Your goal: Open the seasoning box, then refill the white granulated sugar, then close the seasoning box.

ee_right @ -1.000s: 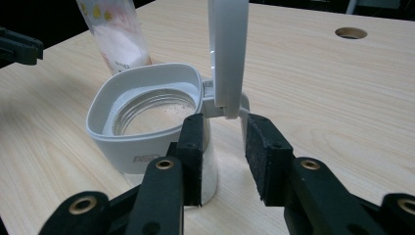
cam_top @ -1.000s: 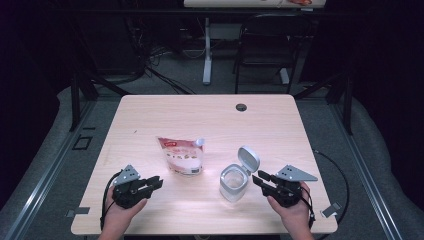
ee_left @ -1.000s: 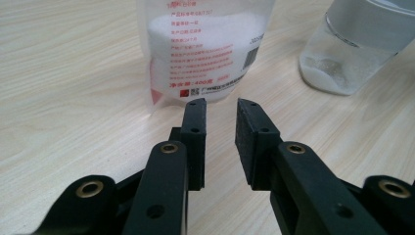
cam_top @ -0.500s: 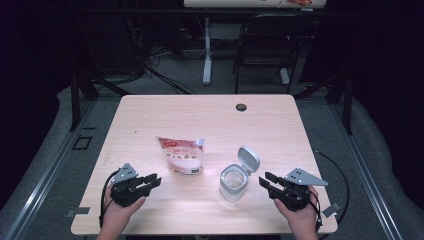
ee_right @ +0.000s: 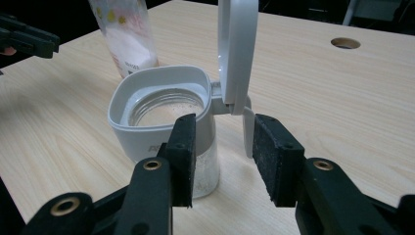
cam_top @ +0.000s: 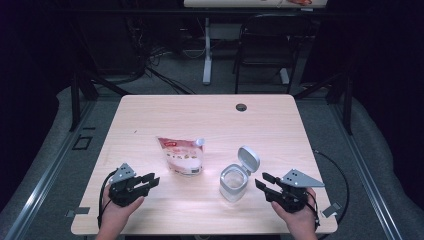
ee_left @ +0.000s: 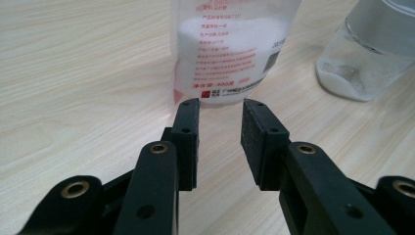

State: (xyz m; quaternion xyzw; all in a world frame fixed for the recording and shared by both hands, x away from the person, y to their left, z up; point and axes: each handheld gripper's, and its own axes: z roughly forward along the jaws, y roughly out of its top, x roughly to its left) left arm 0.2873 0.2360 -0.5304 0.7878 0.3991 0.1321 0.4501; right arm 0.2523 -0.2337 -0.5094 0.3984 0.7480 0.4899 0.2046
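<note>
The pouch (cam_top: 182, 156) of white granules stands upright near the middle of the table (cam_top: 150, 115), its spout cap at the top right corner, and the clear jar (cam_top: 233, 182) with the grey collar stands just to its right and slightly nearer, its flip lid (cam_top: 248, 160) raised upright on the hinge. A spill is judged the main risk: the soft pouch could be squeezed or tipped if it is gripped low on its bulging base, and granules could be scattered past the narrow collar if the spout is not brought over the opening. The light jar could be pushed over, or its lid knocked shut, by a careless approach from the right. Red Chinese print and a code patch are seen on the pouch, too small to be read reliably; raised letters on the jar collar are hidden. The left gripper (cam_top: 152, 179) and the right gripper (cam_top: 261, 181) have just been opening; both are spread, nothing between the jaws.
</note>
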